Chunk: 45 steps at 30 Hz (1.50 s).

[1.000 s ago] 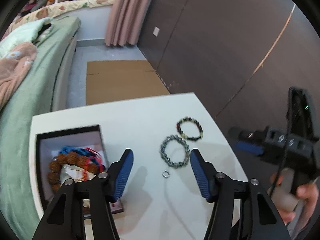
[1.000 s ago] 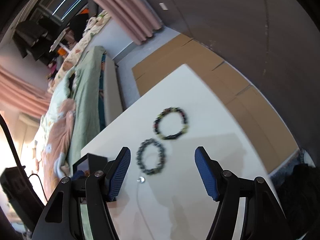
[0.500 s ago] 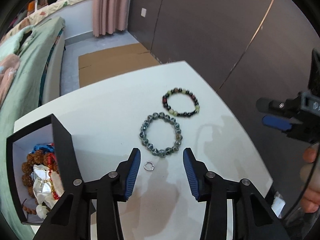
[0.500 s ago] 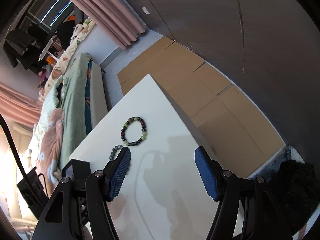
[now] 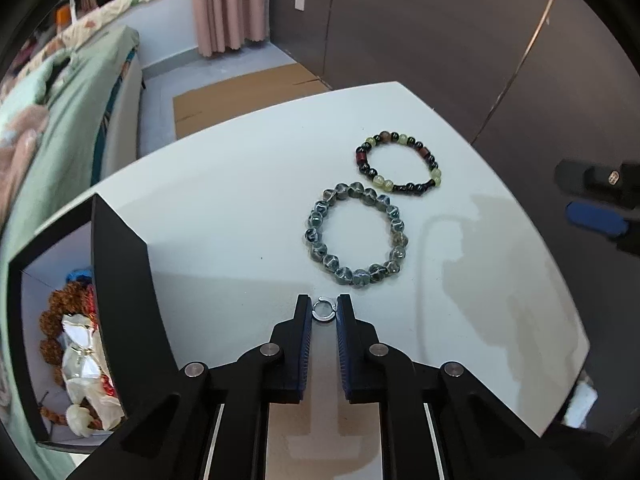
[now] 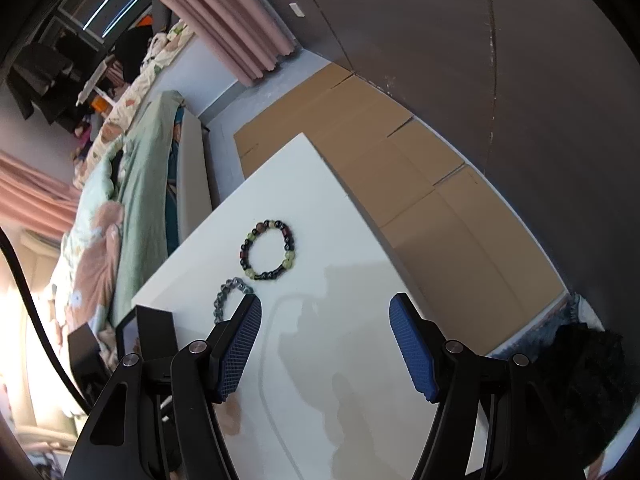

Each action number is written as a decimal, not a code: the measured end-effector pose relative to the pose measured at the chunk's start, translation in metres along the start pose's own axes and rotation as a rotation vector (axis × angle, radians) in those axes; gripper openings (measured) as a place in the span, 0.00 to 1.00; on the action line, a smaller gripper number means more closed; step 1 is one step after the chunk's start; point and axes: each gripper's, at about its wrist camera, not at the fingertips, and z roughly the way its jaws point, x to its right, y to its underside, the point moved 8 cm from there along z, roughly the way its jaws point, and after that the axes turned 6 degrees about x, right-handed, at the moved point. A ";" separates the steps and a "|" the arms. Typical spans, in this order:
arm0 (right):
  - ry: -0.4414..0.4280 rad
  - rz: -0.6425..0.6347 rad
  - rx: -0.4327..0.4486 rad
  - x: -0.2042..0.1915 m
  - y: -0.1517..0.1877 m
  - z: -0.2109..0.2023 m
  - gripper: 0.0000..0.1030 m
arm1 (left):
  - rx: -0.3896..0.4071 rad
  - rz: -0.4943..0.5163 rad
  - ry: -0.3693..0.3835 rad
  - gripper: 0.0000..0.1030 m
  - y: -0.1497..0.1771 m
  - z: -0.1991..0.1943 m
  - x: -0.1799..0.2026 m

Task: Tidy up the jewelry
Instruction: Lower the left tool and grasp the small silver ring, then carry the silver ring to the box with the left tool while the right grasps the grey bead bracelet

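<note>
A small silver ring (image 5: pixel 323 309) lies on the white table (image 5: pixel 240 200). My left gripper (image 5: pixel 323 311) has its jaws closing on the ring, and both blue pads touch its sides. Beyond it lie a grey-green bead bracelet (image 5: pixel 316 222) and a dark bracelet with green and red beads (image 5: pixel 362 158). An open black box (image 5: pixel 120 260) at the left holds brown beads and other jewelry. My right gripper (image 6: pixel 324 303) hovers open over the table, nothing between its fingers. From that side, the dark bracelet (image 6: pixel 286 234) and part of the grey one (image 6: pixel 224 292) show ahead.
A bed with green and pink bedding (image 5: pixel 60 100) runs along the table's left side. Flattened cardboard (image 6: pixel 400 168) covers the floor past the far edge. A dark wall (image 5: pixel 440 40) stands behind. The black box (image 6: pixel 154 328) sits near the right gripper's left finger.
My left gripper sank toward the table and its jaws came together around the silver ring. The right gripper drifted sideways, staying open.
</note>
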 end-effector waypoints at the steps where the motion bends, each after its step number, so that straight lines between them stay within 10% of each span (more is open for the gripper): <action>1: 0.002 -0.004 -0.004 -0.002 0.001 0.002 0.65 | 0.015 -0.007 0.007 0.12 -0.002 -0.005 -0.001; 21: 0.024 -0.126 -0.091 -0.059 0.027 0.054 0.64 | 0.179 -0.108 0.070 0.12 -0.034 -0.063 -0.037; 32: 0.105 -0.174 -0.122 -0.071 0.039 0.079 0.45 | 0.219 -0.169 0.046 0.12 -0.032 -0.086 -0.073; 37: 0.155 -0.240 -0.107 -0.078 0.042 0.081 0.10 | 0.227 -0.203 0.023 0.12 -0.026 -0.094 -0.093; 45: 0.013 -0.169 -0.055 -0.088 0.035 0.058 0.10 | 0.227 -0.324 0.045 0.13 -0.022 -0.101 -0.122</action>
